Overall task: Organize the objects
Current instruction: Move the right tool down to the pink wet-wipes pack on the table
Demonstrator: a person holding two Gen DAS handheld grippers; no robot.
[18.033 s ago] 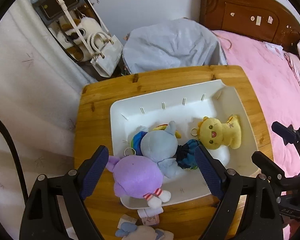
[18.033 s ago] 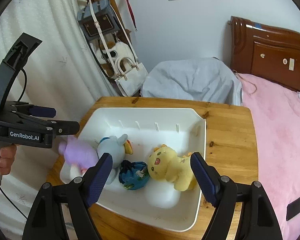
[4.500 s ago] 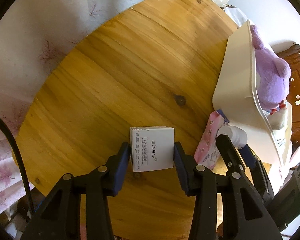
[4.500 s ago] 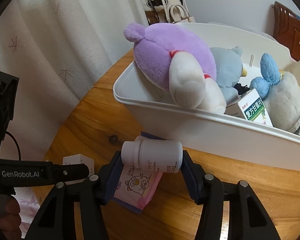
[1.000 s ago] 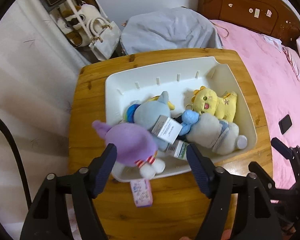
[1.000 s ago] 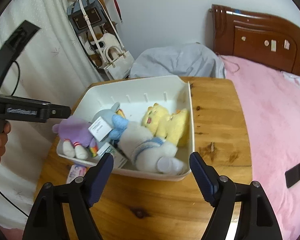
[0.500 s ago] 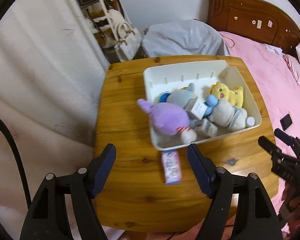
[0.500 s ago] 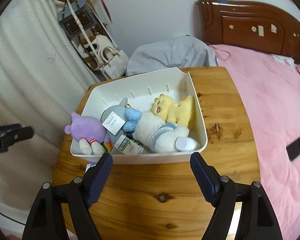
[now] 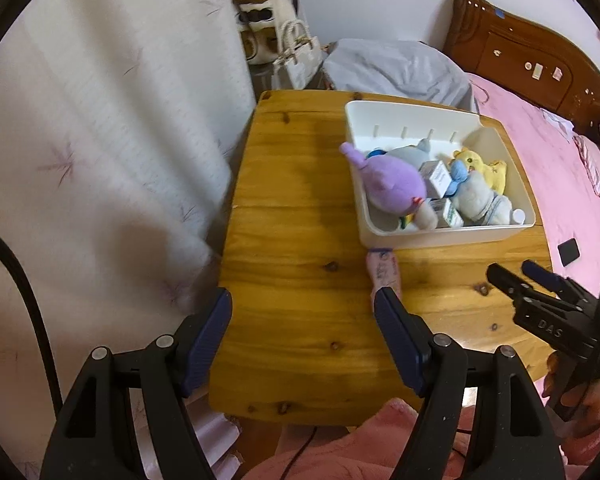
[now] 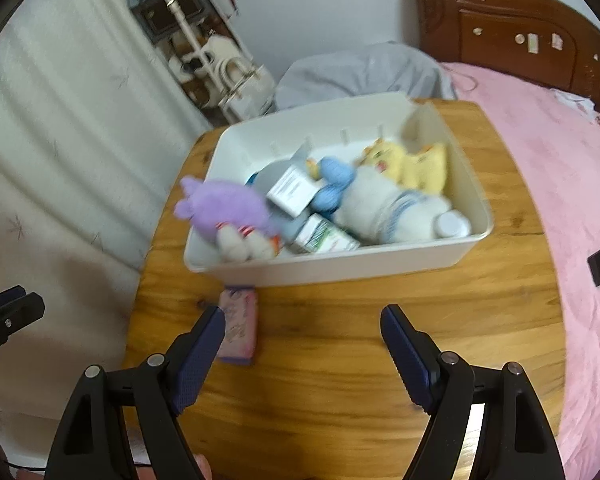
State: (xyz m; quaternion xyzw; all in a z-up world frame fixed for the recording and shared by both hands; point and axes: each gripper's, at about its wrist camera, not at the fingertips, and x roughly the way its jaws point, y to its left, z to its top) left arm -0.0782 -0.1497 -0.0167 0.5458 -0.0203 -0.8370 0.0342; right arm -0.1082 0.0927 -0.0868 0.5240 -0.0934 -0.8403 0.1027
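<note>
Pink packet [image 10: 239, 327] lies on the table [image 10: 340, 360] beside the bin [image 10: 340, 266]; both tools released, empty.

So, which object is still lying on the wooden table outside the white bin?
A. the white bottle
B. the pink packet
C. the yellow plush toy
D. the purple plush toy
B: the pink packet lies flat on the wooden table just in front of the white bin, while the plush toys and the bottle are all inside the bin.
</note>
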